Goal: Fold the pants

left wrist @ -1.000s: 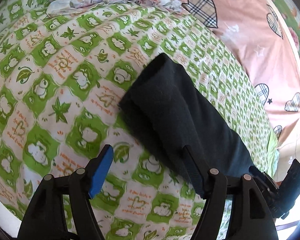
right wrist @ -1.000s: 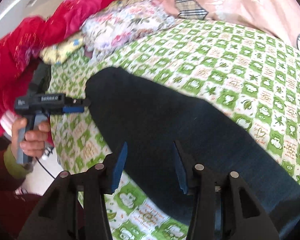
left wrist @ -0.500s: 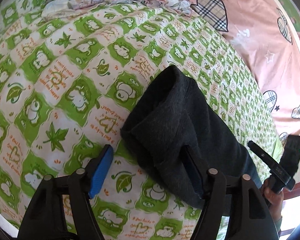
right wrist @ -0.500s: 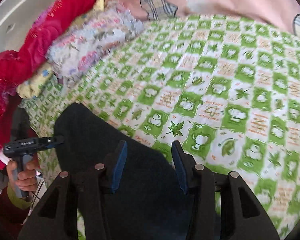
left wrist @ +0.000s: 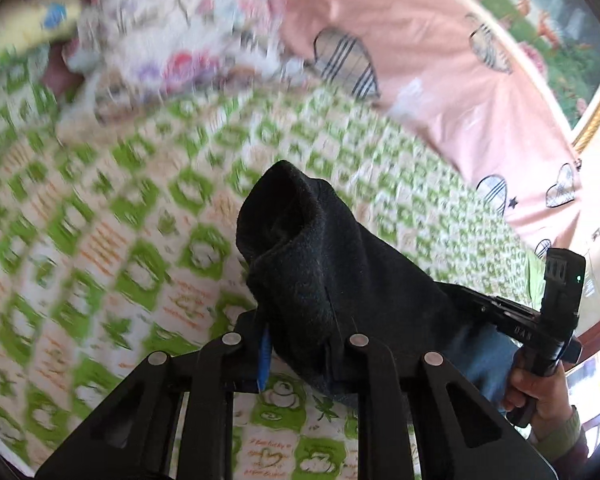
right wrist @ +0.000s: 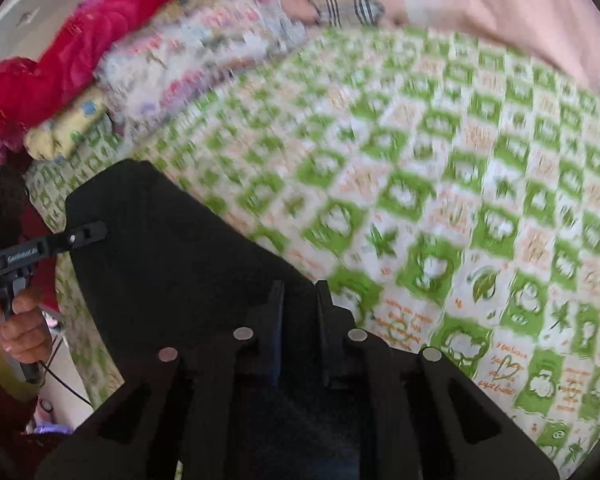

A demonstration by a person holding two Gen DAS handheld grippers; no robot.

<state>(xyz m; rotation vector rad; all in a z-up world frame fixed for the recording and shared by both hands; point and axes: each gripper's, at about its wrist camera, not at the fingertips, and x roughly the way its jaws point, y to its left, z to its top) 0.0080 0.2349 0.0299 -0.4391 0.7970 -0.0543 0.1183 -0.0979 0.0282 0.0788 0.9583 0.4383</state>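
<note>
— While both views blur, where are the pants?
— On the bed, over the green-checked sheet, one end bunched and raised.
— And the left gripper?
— Its fingers are pinched onto that black cloth.
— The right gripper?
— Fingers nearly together, with the pants' dark fabric between them. A pink quilt lies beyond.
</note>
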